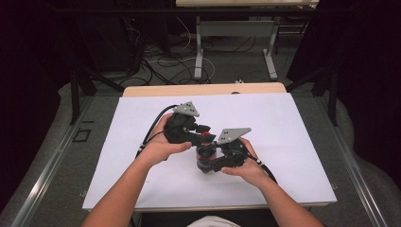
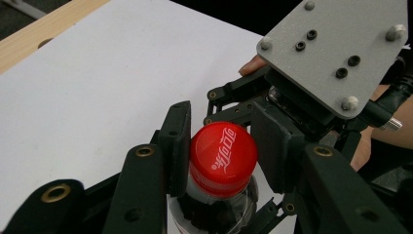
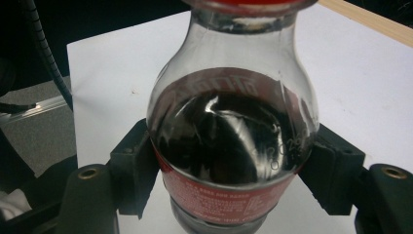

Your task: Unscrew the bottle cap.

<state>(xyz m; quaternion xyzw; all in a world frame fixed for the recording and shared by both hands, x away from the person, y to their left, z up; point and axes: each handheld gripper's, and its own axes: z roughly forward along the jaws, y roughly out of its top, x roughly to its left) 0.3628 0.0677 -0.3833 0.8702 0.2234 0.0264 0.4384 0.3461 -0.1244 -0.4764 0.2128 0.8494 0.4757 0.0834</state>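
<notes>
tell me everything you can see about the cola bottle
The cola bottle is small, clear plastic with a rounded shoulder, about three-quarters full of dark liquid, and wears a red label with white print round its lower body. Its red cap, marked with white script, is on. It stands upright on the white table surface. The right gripper clamps its body at the label, and the left gripper clamps the cap from both sides.

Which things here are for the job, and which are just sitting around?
In the job:
- bottle, dark drink inside
- red cap, left gripper shut on it
- right gripper, shut on the bottle

Just there:
- white table
- cables on the floor
- far desk
</notes>
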